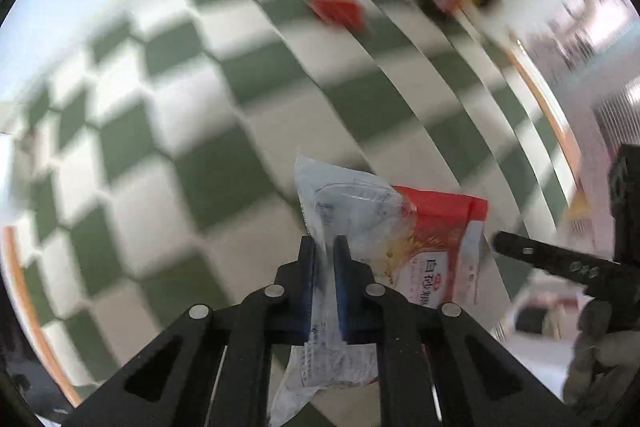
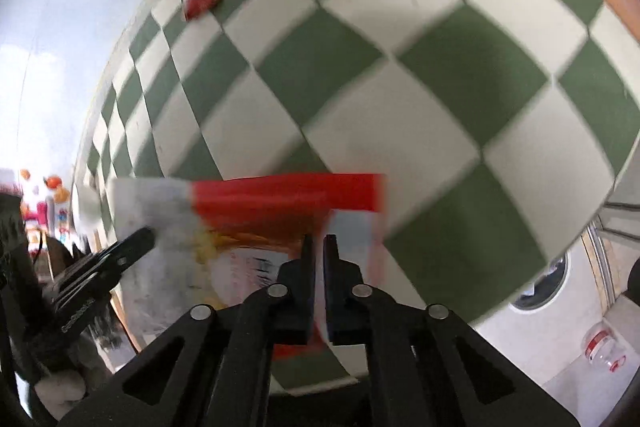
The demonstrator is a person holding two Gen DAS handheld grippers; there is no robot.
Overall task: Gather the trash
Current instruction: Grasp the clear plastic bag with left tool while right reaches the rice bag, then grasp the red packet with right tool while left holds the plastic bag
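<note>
Covering the table (image 2: 400,39) is a green-and-white checked cloth. Near us, the left gripper (image 1: 324,247) pinches a clear wrapper (image 1: 344,195), and the right gripper (image 2: 319,247) pinches a red packet (image 2: 280,199).

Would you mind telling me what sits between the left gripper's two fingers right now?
In the left wrist view, the left gripper is clamped on the clear end of a red-and-white wrapper.

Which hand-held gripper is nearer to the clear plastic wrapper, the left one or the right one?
Left. The left hand-held gripper is shut on the clear plastic wrapper. The right hand-held gripper is beside it, shut on the red packet.
</note>
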